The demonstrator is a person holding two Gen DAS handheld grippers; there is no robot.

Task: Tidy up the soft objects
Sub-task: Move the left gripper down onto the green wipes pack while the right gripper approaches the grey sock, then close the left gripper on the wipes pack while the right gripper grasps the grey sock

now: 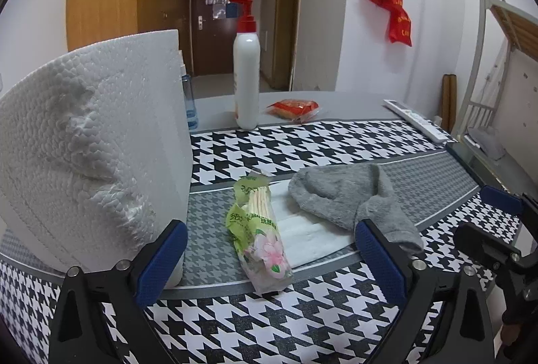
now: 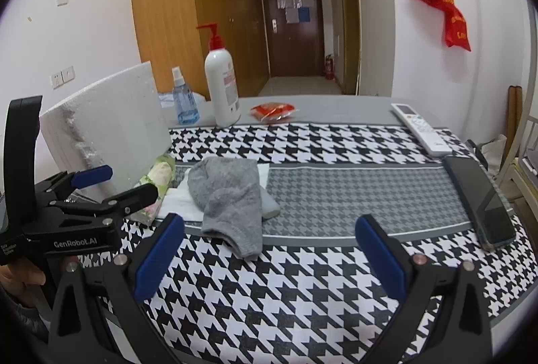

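Left gripper (image 1: 270,258) jaws wide apart, empty, above the tissue pack (image 1: 259,233). Right gripper (image 2: 269,254) likewise wide apart, empty. Grey sock (image 2: 230,196) lies on a white cloth (image 2: 178,201) on the houndstooth table (image 2: 336,196), at 11 o'clock from the right gripper. Foam block (image 1: 94,142) at 9 o'clock of the pack.

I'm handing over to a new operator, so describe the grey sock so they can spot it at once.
Start at the tall white foam block standing on the houndstooth tablecloth. Just right of it, on the cloth's grey middle band, the grey sock lies crumpled over a white tissue sheet, beside a green-wrapped tissue pack. It is the only grey knitted item; its neighbours are white or green.
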